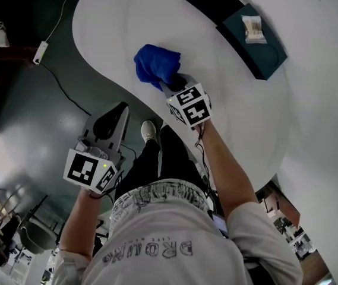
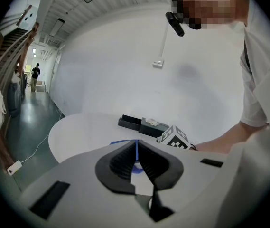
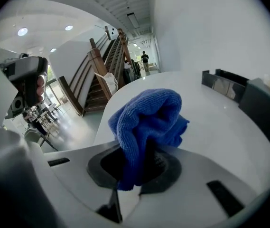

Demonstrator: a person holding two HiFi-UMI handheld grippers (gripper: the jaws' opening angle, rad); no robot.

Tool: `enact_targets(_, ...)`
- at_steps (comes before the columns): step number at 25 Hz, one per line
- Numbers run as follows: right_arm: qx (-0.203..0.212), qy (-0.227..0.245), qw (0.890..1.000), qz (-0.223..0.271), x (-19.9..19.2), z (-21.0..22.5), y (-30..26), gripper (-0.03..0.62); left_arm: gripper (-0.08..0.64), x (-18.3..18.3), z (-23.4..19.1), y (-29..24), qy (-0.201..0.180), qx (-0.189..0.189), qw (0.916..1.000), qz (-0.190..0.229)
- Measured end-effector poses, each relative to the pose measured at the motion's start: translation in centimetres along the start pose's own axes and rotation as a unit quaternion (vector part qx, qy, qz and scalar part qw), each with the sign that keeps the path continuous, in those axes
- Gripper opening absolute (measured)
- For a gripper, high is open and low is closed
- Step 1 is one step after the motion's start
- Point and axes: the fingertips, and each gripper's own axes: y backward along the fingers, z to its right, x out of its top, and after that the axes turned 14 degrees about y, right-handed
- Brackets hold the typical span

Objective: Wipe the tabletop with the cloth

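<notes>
— Where is the cloth (image 1: 157, 64)?

— It is in the right gripper (image 1: 171, 86). The jaws are pinched on one end of it, and the rest bunches out past the tips in a loose, rounded wad over the white bench (image 1: 234, 100), close to the curved edge. The right gripper view shows the blue fabric (image 3: 146, 122) running down into the dark ribbed pads of that gripper (image 3: 142, 163).

— Does the cloth touch the bench?

— No view makes that plain.

— What is the cloth like?

— It is deep blue, with a soft, fine nap like microfibre, and it is folded over on itself. The bench under it is smooth, matt white and has no corners.

— And the left gripper (image 1: 120, 108)?

— It is well apart from the cloth, off the bench edge and above the dark glossy floor (image 1: 38, 100). In its own view its jaws (image 2: 137, 158) are drawn together with only a sliver between them, and they hold nothing.

— Any containers?

— There are two beyond the cloth, well apart from it and set touching end to end. One is a shallow black tray (image 1: 213, 2) with a raised rim, and its contents cannot be made out. The other is a flat dark teal box (image 1: 267, 55), and a small pale packet (image 1: 253, 28) lies on top of it.
</notes>
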Motion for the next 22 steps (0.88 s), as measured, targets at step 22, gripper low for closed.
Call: enact_targets(22,-0.069,-0.119,0.990,-0.024,-12.9,-3.3,11.1,0.058,0.031,-2.9,9.9,-5.1,-0.058,-0.144,0.9859,-0.064)
